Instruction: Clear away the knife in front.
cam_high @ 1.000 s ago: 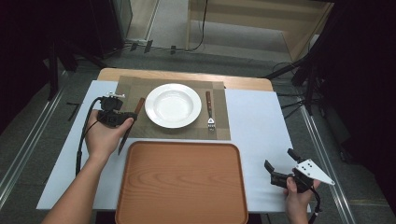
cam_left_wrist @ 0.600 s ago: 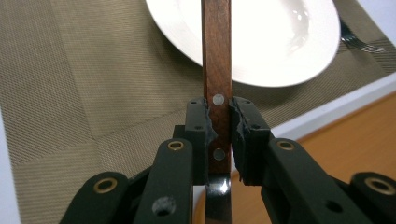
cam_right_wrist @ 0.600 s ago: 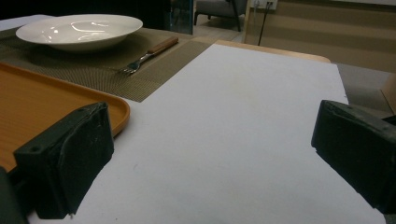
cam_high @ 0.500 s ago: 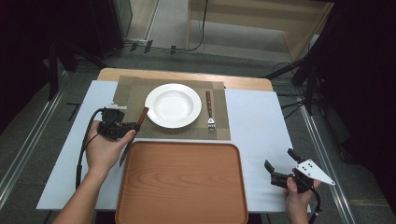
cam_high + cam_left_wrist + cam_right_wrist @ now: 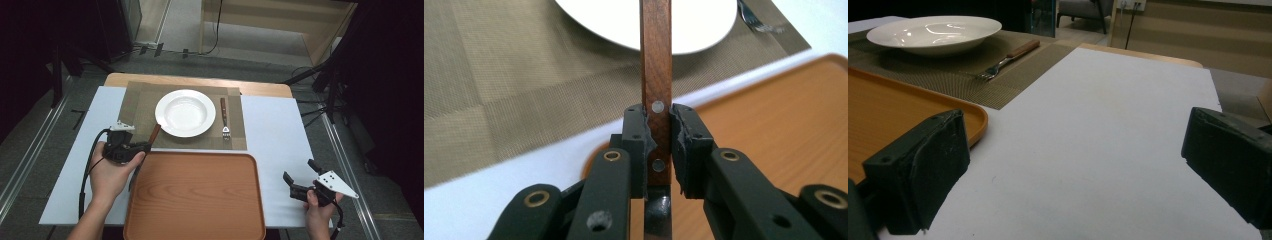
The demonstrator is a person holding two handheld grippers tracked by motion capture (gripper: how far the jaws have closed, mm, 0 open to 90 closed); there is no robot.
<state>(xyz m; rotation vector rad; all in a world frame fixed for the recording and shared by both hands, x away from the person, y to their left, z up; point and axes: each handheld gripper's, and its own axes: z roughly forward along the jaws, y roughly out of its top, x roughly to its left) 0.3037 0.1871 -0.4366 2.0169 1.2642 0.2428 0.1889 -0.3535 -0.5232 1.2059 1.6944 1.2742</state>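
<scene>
A knife with a riveted wooden handle (image 5: 656,65) sits between the pads of my left gripper (image 5: 659,135), which is shut on it. From above, the knife's handle (image 5: 154,133) points toward the white plate (image 5: 185,112), and the left gripper (image 5: 145,146) hovers at the far left corner of the orange tray (image 5: 195,200). The blade runs back under the hand along the tray's left rim. My right gripper (image 5: 299,171) stands open over the white table cover to the right of the tray, its jaws (image 5: 1073,150) wide apart with nothing between them.
A fork (image 5: 225,120) with a wooden handle lies right of the plate on the woven brown placemat (image 5: 137,100). The tray's rim (image 5: 973,117) is just left of the right gripper. White cover (image 5: 1108,130) stretches ahead of it.
The left hand has carried the knife from beside the plate's left edge back toward the person, down to the tray's far left corner. The right gripper has stayed put.
</scene>
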